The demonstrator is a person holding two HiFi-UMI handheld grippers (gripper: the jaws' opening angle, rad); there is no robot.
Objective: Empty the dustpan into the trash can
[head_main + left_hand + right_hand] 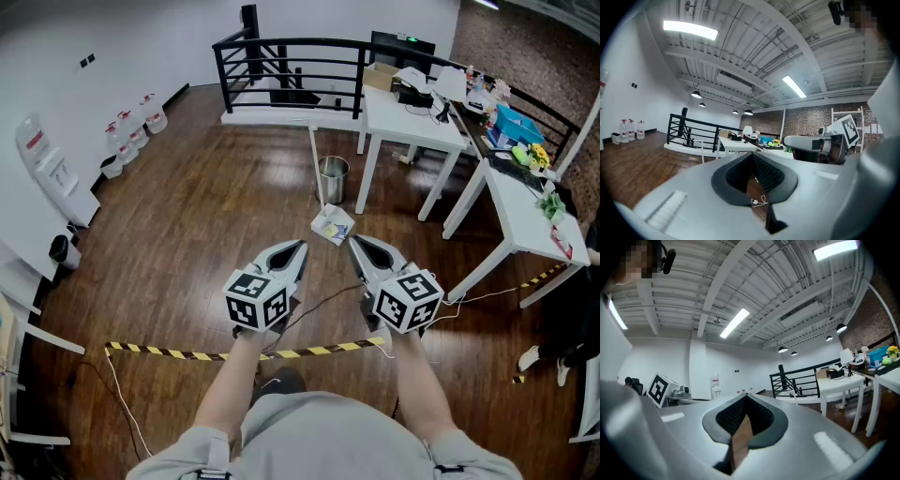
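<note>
A small shiny metal trash can [332,178] stands on the wooden floor by a white table leg. Just nearer than it sits a dustpan [333,225] with light paper scraps in it, its long white handle [315,164] standing upright. My left gripper [296,247] and right gripper [356,242] are held side by side at waist height, short of the dustpan and touching nothing. Both are shut and empty: in the left gripper view the left gripper [753,155] has its dark pads meeting at the tip, and the right gripper [746,397] looks the same.
White tables [412,117] with clutter stand at the right, a second one [525,220] nearer. A black railing [291,66] runs along the back. Yellow-black tape [234,354] and a thin cable lie on the floor by my feet. Water bottles [131,136] line the left wall.
</note>
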